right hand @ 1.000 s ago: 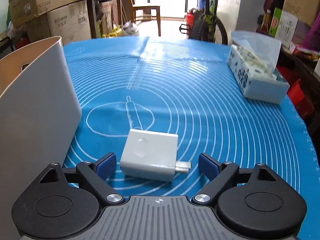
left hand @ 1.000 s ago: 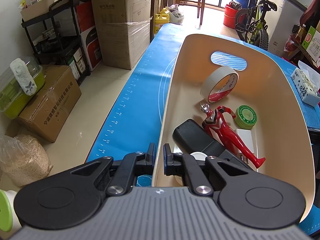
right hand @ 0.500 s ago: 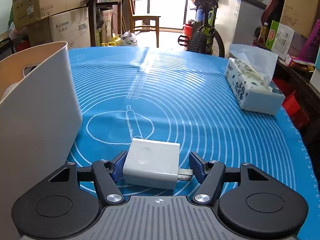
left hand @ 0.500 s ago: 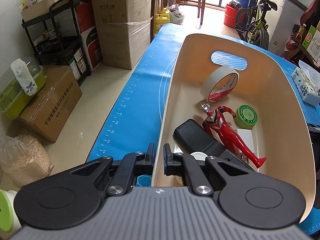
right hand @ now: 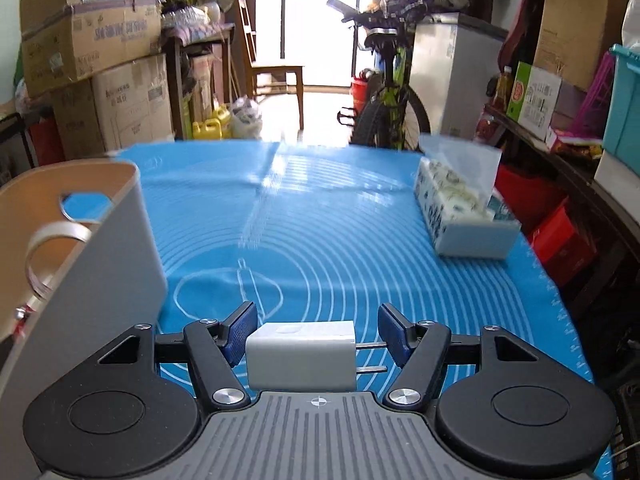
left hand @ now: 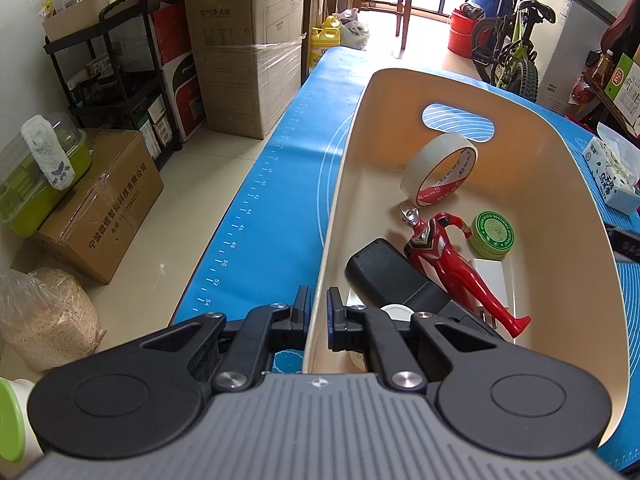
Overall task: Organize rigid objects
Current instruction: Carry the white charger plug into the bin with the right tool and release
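Observation:
My left gripper [left hand: 316, 312] is shut on the near left wall of the cream bin [left hand: 560, 184]. In the bin lie a tape roll [left hand: 438, 168], a red figure [left hand: 448, 260], a green tin [left hand: 493, 235], a black remote [left hand: 396, 276] and a white block [left hand: 490, 276]. My right gripper [right hand: 316, 332] is shut on a white charger plug [right hand: 300, 354], left pad on its body, right pad on its prongs. The charger is lifted off the blue mat [right hand: 320, 220]. The bin's outer wall [right hand: 108, 264] stands at the left in the right wrist view.
A tissue pack [right hand: 460, 216] sits on the mat at the right. Cardboard boxes [left hand: 248, 48] and a black shelf rack [left hand: 116, 64] stand on the floor left of the table. A bicycle [right hand: 384, 92] and chair [right hand: 276, 68] are beyond the far edge.
My right gripper closed on the charger plug and lifted it off the mat, tilting the view up. My left gripper has stayed clamped on the bin wall.

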